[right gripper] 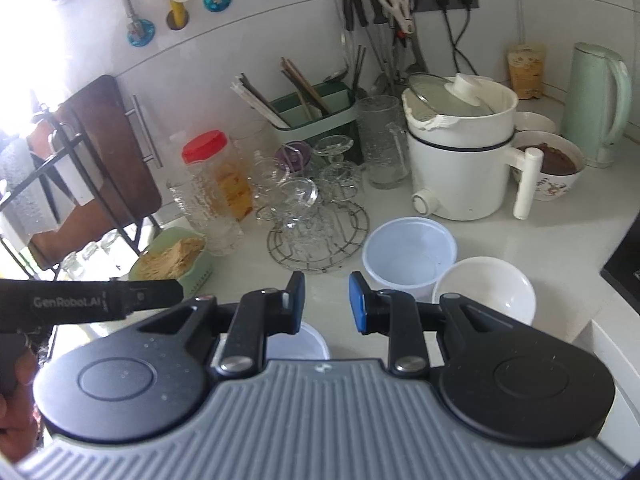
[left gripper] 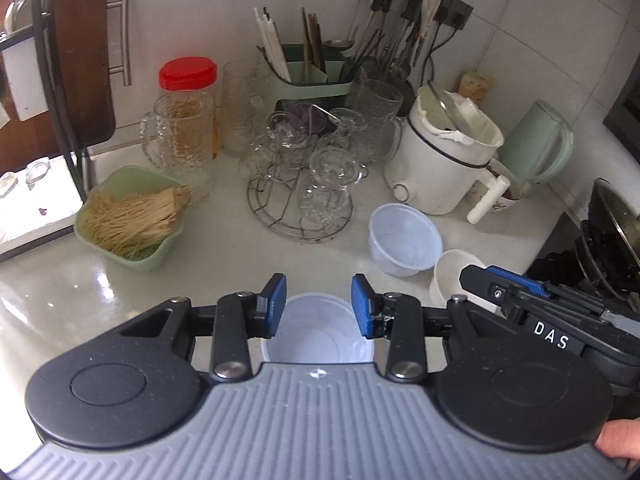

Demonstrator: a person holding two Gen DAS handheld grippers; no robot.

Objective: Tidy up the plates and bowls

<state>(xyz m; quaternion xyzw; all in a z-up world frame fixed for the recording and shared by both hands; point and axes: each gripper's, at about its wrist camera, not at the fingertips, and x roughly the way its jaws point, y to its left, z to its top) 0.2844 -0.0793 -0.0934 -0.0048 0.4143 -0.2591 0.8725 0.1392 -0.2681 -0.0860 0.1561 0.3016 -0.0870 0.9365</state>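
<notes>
Sorting has barely begun, judging from the layout: three bowls sit loose on the white countertop (left gripper: 224, 256), none stacked. Translucent round plastic tub (left gripper: 404, 240) stands near the white electric pot (left gripper: 436, 160), touching or just beside the white ceramic bowl (right gripper: 486, 288). Second clear plastic tub (left gripper: 320, 332) sits below the left gripper (left gripper: 319, 304), whose jaws stand apart, holding nothing; whether they reach its rim is unclear. Right gripper (right gripper: 326, 302) is also parted and empty, above the counter. A brown-filled patterned bowl (right gripper: 548, 168) waits behind the pot. Nesting all bowls is left; no plates visible.
</notes>
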